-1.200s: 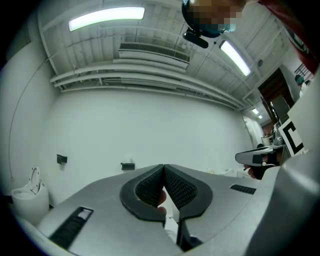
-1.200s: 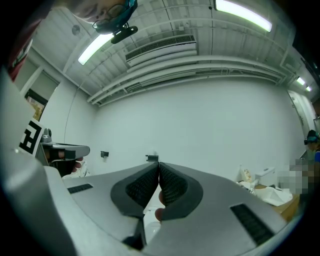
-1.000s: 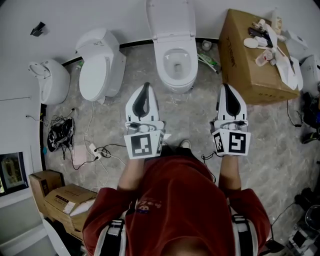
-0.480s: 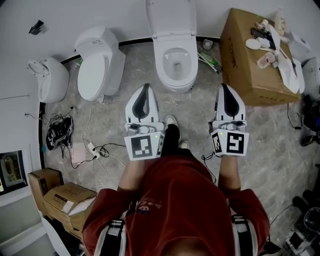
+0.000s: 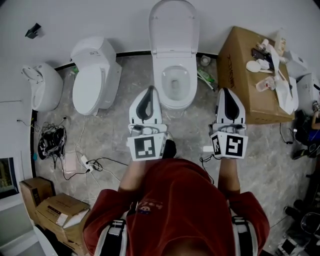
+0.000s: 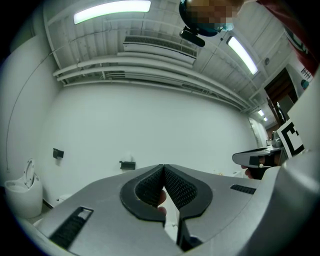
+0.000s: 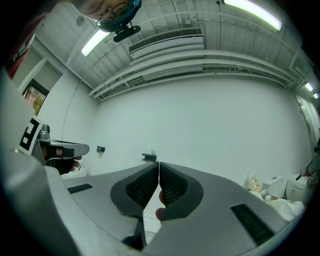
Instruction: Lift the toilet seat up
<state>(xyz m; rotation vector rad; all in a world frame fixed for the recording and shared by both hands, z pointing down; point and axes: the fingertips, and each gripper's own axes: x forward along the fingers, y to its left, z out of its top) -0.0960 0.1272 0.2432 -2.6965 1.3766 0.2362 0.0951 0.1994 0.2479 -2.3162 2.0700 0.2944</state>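
Toilet seat [image 5: 161, 86] status: down on bowl [image 5: 174, 102], lid [image 5: 173, 27] upright against wall [image 5: 100, 15]. Left tool [image 5: 150, 90] closed, empty, showing just left of bowl. Right tool [image 5: 226, 91] closed, empty, between bowl and cardboard box [image 5: 237, 75]. Neither tool touching seat.

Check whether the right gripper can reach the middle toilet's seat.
Probably yes: only bare floor lies between the right gripper and the seat; the cardboard box stands aside. Its jaws are shut.
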